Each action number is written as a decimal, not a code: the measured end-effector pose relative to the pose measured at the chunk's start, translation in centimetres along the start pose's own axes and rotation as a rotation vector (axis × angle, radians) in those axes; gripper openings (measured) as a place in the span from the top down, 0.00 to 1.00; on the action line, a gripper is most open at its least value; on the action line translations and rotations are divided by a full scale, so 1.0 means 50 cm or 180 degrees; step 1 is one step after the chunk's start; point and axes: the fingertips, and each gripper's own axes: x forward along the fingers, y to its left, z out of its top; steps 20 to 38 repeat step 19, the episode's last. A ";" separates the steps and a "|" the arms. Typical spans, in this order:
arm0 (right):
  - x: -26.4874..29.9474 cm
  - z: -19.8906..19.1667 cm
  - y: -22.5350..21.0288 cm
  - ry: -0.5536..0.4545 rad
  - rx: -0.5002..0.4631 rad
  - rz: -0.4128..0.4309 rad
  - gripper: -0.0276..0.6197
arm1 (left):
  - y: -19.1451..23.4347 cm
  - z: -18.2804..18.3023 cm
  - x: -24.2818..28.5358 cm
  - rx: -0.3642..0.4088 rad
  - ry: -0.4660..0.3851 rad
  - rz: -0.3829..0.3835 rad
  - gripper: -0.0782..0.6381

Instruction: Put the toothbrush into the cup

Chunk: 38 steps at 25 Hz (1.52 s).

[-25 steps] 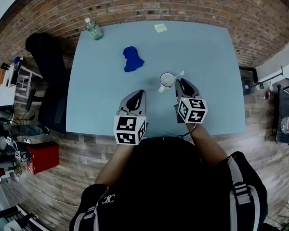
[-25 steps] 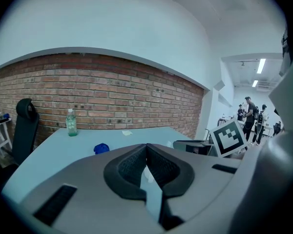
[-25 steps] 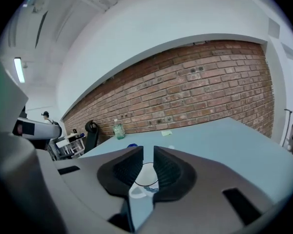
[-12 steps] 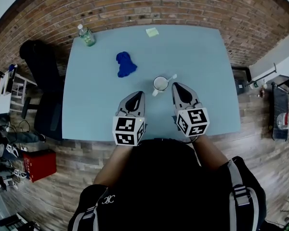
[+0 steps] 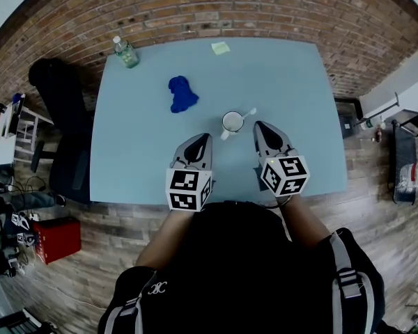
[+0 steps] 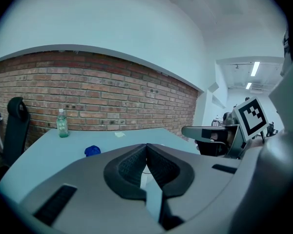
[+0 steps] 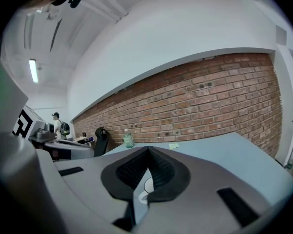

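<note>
Toothbrush stands in white cup on bench. Left tool and right tool both clenched, empty, hovering near cup.

The left gripper and right gripper are smooth grey shells with black ribbed pads, and each carries a white cube with black square markers. Person's wearing a black top with grey straps and a tiny white logo.
</note>
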 end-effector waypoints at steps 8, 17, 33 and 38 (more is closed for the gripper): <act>-0.003 -0.002 -0.015 -0.0002 0.0023 -0.0010 0.94 | 0.002 -0.010 -0.012 -0.0016 0.0008 0.0011 0.88; -0.003 0.002 -0.024 -0.0002 -0.0012 -0.0015 0.94 | 0.002 -0.015 -0.020 -0.0038 0.0018 0.0031 0.88; -0.003 0.003 -0.025 -0.0004 -0.0031 -0.0014 0.94 | 0.003 -0.015 -0.021 -0.0040 0.0019 0.0034 0.88; -0.003 0.003 -0.025 -0.0004 -0.0031 -0.0014 0.94 | 0.003 -0.015 -0.021 -0.0040 0.0019 0.0034 0.88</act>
